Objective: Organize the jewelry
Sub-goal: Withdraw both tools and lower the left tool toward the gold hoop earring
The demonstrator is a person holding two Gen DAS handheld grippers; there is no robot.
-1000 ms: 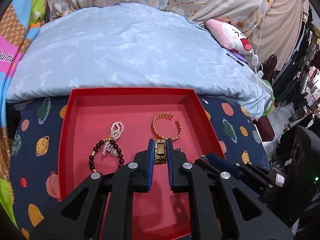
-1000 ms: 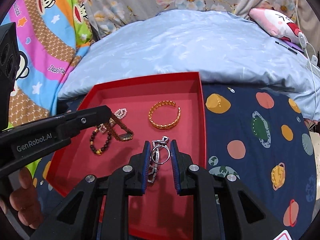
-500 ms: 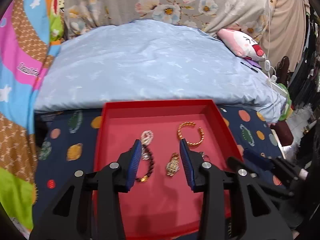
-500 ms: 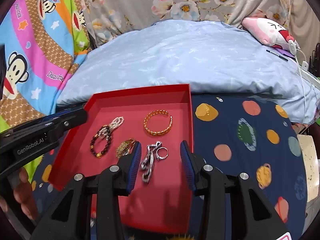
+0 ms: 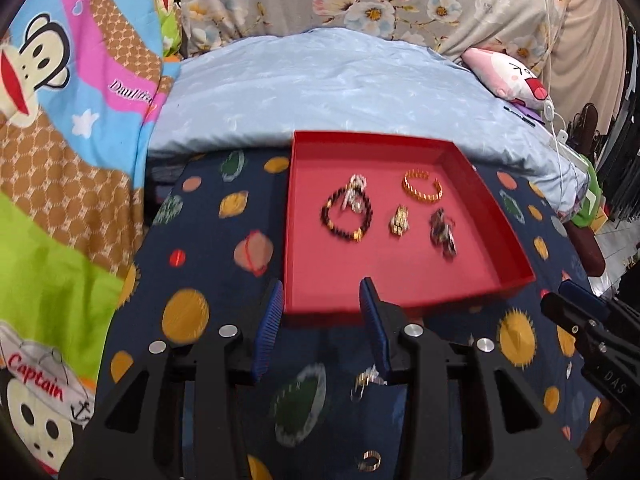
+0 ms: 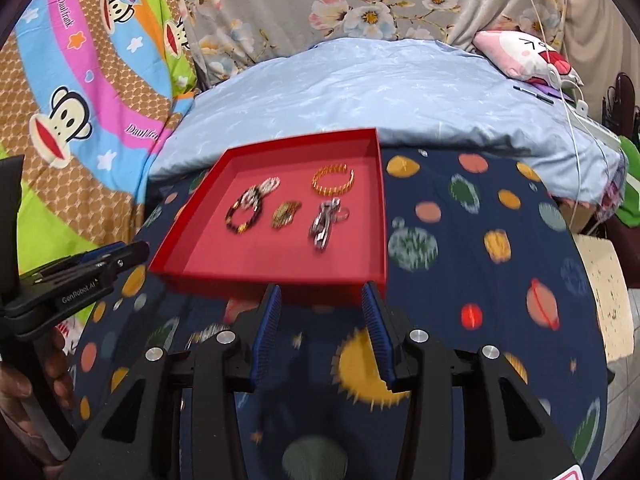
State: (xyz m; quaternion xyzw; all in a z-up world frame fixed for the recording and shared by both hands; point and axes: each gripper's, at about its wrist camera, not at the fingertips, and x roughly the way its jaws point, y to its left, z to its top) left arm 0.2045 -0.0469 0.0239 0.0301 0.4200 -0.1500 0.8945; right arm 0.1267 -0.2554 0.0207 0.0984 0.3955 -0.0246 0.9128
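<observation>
Both fingers (image 5: pixel 320 320) (image 6: pixel 322 320) released, empty, red tray (image 6: pixel 280 280) on planet-print cloth (image 6: pixel 460 280), bed behind.

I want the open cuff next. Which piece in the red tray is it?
The gold cuff bracelet, at the tray's far right: a rigid band with a gap, unlike the beaded loop.

Navy planet-print bedcover (image 5: pixel 208 240) — red tray (image 5: pixel 516 252), gold ring (image 5: pixel 370 460), small silver piece (image 5: pixel 366 380), pale-blue quilt (image 5: pixel 320 88) directly on it

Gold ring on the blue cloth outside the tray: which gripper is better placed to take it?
Probably left: the gold ring lies beneath the left gripper, jaws open; right gripper sits aside.
</observation>
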